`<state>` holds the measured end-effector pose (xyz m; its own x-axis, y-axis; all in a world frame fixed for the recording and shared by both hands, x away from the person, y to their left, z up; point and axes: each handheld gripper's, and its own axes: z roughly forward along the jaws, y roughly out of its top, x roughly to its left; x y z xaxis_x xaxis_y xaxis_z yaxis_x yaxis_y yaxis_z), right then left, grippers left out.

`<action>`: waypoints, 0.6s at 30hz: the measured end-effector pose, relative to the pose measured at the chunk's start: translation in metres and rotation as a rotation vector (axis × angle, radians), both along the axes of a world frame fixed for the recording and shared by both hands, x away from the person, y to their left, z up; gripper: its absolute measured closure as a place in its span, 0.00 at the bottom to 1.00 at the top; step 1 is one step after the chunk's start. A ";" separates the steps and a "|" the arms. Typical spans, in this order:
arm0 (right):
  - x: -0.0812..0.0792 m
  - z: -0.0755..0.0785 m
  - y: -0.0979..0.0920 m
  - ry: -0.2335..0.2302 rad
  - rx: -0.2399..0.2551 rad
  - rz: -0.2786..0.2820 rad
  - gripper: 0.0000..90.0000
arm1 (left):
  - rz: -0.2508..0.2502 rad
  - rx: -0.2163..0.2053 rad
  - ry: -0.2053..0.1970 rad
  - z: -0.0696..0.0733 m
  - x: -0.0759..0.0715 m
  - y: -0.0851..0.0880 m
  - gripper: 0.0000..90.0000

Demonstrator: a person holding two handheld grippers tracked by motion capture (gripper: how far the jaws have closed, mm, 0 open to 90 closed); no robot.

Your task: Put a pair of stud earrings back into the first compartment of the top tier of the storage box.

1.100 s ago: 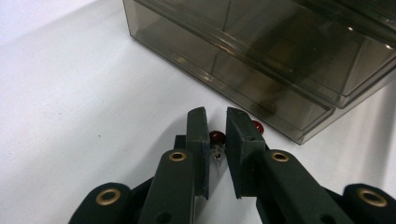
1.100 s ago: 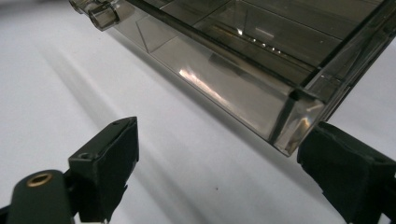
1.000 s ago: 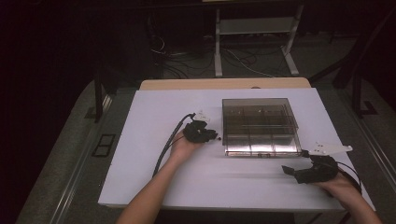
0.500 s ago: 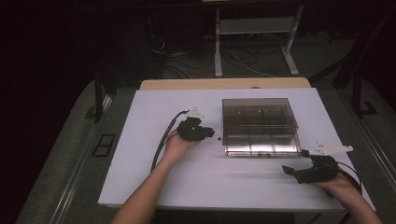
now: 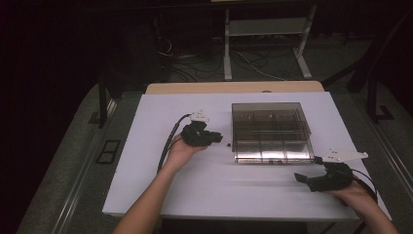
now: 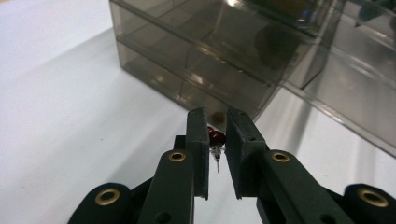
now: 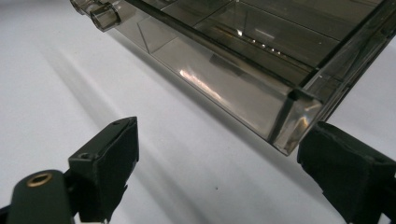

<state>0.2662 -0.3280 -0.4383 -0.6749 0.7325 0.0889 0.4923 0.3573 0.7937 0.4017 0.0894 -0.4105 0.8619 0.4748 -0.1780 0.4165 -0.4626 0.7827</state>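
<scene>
Left claw (image 6: 216, 135) pinches a small red part (image 6: 215, 136) (thin wire legs) beside the smoky box (image 5: 271, 131); right claw (image 7: 219, 172) gapes, empty.

— What do the tools look like?

— Each hand-held gripper is black: the left hand-held gripper (image 5: 217, 138) has two flat, slab-like jaws on chunky links, with brass-coloured rivets at the pivots. A pale three-cornered plate sits on top, and a black cable trails from it.

— And the other?

— The right hand-held gripper (image 5: 303, 178) is the same build — black padded jaws, brass rivet, pale plate, black cable. Both forearms are bare, no sleeves.
</scene>
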 end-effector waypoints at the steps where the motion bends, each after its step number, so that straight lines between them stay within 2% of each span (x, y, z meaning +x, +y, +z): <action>1: 0.000 0.000 0.000 0.000 0.000 0.000 0.14 | -0.002 -0.005 -0.001 0.001 -0.001 0.000 0.88; 18: 0.000 0.000 -0.001 0.003 0.004 -0.001 0.14 | -0.069 -0.031 -0.033 0.024 -0.016 -0.007 0.88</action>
<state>0.2664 -0.3286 -0.4382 -0.6737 0.7330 0.0939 0.4952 0.3534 0.7936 0.3855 0.0826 -0.3861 0.8980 0.4089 -0.1627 0.3583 -0.4645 0.8099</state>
